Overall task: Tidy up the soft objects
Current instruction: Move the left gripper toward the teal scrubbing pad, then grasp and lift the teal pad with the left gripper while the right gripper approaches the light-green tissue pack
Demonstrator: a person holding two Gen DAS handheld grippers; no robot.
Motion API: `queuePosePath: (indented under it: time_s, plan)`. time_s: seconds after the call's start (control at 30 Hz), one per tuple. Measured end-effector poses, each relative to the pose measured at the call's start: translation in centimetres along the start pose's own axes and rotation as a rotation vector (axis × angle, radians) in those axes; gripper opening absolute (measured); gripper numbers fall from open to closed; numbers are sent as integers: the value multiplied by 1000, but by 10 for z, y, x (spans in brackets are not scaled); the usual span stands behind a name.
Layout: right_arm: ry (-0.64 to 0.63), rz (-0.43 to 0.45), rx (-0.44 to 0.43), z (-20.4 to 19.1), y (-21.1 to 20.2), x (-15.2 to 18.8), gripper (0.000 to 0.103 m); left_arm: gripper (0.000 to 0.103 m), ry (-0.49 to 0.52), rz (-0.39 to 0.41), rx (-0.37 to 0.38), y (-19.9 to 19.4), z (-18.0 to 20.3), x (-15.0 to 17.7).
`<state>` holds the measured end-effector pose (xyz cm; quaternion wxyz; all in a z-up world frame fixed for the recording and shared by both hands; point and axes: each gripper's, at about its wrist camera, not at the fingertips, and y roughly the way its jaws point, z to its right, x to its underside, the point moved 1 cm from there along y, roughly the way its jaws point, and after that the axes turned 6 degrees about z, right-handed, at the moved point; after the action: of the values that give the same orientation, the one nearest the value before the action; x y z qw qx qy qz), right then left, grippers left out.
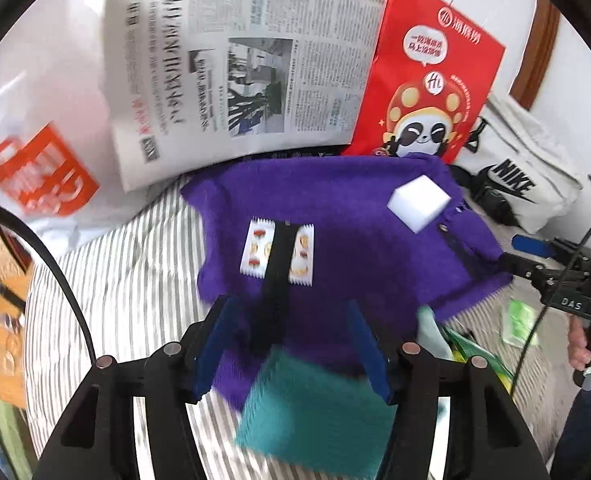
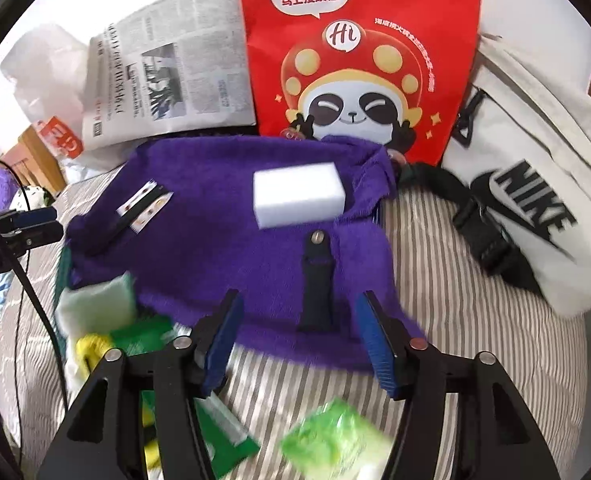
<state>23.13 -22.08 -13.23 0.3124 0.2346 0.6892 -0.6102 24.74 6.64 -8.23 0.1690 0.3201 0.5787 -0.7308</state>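
A fuzzy purple knitted cloth (image 2: 223,248) lies spread on the grey-striped bedsheet (image 2: 447,280); a white rectangular foam sponge (image 2: 298,193) rests on it toward one o'clock. Left gripper (image 1: 291,350) and right gripper (image 2: 297,340) hover wide apart, empty.

Bed cover (image 2: 435,300): grey-and-white stripes, rumpled.
Newspaper (image 1: 231,72): propped along the bed's far edge, left of the red bag.
Red paper bag (image 2: 359,60): upright at the far edge, panda print.
White Nike bag (image 2: 535,200): slumped toward the far right corner, black straps.
White plastic bag (image 1: 43,176): far left corner, orange logo.
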Motion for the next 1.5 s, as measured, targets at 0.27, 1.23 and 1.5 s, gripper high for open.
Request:
queuePosePath:
  time_s: [0.27, 1.23, 1.5]
  plan:
    - [62, -35, -14, -6, -25, 39, 63, 69, -48, -64, -20, -3, -22, 69]
    - [34, -115, 21, -19, -43, 76, 63, 44, 4, -8, 551, -20, -20, 105]
    - [45, -116, 17, -10, -46, 83, 63, 44, 161, -29, 600, -38, 15, 109]
